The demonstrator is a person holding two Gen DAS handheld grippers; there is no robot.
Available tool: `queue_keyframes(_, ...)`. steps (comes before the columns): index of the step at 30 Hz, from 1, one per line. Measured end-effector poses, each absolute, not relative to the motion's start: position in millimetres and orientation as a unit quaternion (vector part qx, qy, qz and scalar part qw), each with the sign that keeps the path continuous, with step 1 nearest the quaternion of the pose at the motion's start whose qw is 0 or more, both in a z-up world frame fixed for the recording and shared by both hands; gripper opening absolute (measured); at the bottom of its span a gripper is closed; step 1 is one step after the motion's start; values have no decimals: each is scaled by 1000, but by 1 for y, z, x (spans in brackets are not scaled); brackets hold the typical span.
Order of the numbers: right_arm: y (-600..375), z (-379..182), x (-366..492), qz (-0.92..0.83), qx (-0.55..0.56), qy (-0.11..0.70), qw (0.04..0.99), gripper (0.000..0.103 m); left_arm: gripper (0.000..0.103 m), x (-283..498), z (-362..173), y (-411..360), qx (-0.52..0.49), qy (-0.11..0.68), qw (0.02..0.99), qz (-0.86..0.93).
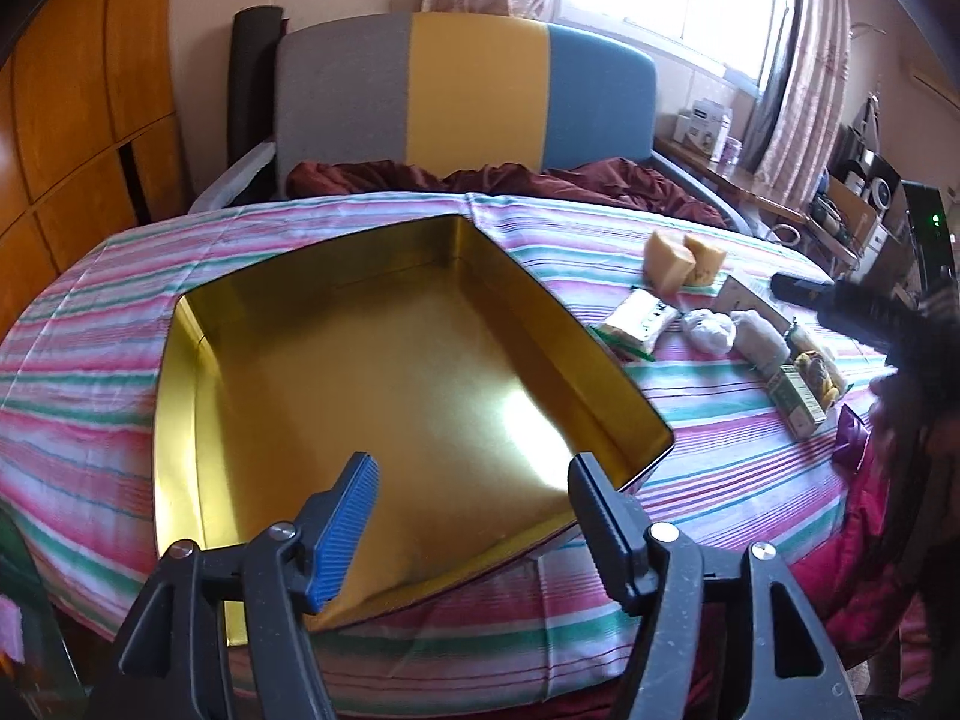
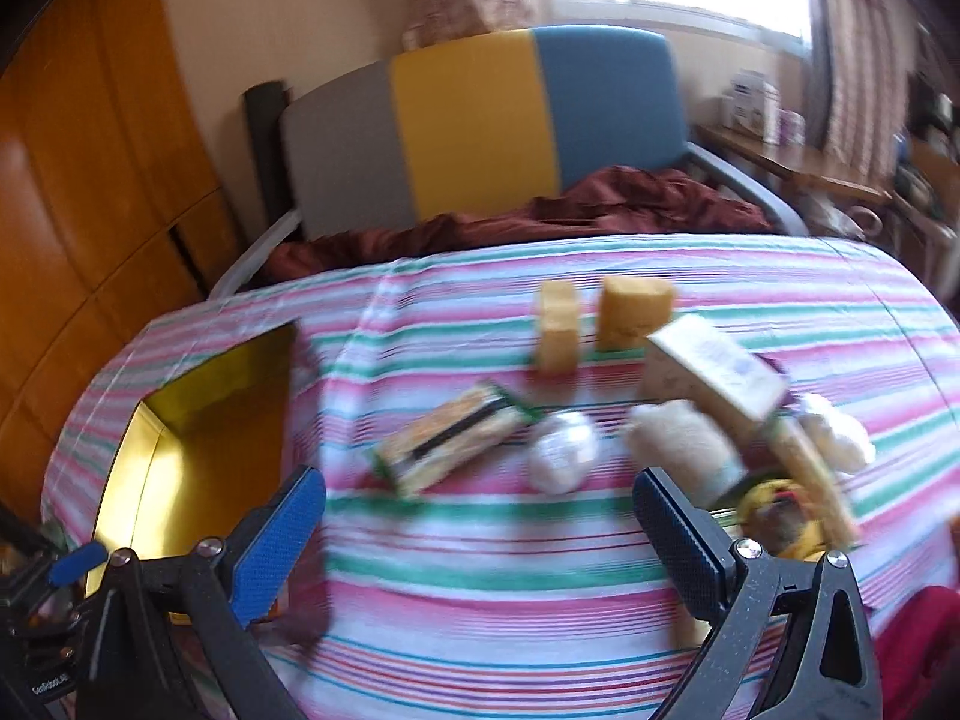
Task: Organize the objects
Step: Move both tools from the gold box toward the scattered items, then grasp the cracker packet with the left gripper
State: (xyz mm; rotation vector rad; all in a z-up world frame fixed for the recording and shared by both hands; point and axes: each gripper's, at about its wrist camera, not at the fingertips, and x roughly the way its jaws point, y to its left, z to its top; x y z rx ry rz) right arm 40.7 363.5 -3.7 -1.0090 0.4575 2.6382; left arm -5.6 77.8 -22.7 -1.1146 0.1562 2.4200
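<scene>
A gold rectangular tin (image 1: 384, 384) lies open and empty on the striped cloth; its corner also shows in the right wrist view (image 2: 198, 438). My left gripper (image 1: 474, 516) is open over the tin's near edge. My right gripper (image 2: 480, 534) is open and empty above the cloth, short of the loose items. These are a flat green-and-yellow packet (image 2: 456, 444), a white wrapped ball (image 2: 564, 459), a pale roll (image 2: 684, 450), two yellow blocks (image 2: 600, 315), a beige box (image 2: 714, 369) and small yellow snacks (image 2: 780, 516). The right view is blurred.
The striped cloth (image 1: 720, 468) covers a table. A grey, yellow and blue chair back (image 1: 468, 84) with a dark red blanket (image 1: 600, 180) stands behind it. A wooden wardrobe (image 1: 66, 120) is at the left. A cluttered shelf (image 1: 852, 204) is at the right.
</scene>
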Motion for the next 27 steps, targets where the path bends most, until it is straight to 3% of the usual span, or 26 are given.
queue_keyframes(7,472,5,73,892,-315,235,222,103,67,-22,-11,125,-422,91,271,860)
queue_keyframes(14,531,-15,103,849,-278,375,250,103,67,-45,-6,184,-432,121,325,833)
queue_keyframes(20,525,-13,98,854,-283,373,228,103,67,-77,-22,250,-438,177,362,803)
queue_keyframes(24,519,-13,94,860,-287,364,214,103,53,-94,-42,290,-447,236,368,780)
queue_keyframes(27,519,-14,93,861,-287,363,209,103,52,-103,-58,309,-453,276,366,765)
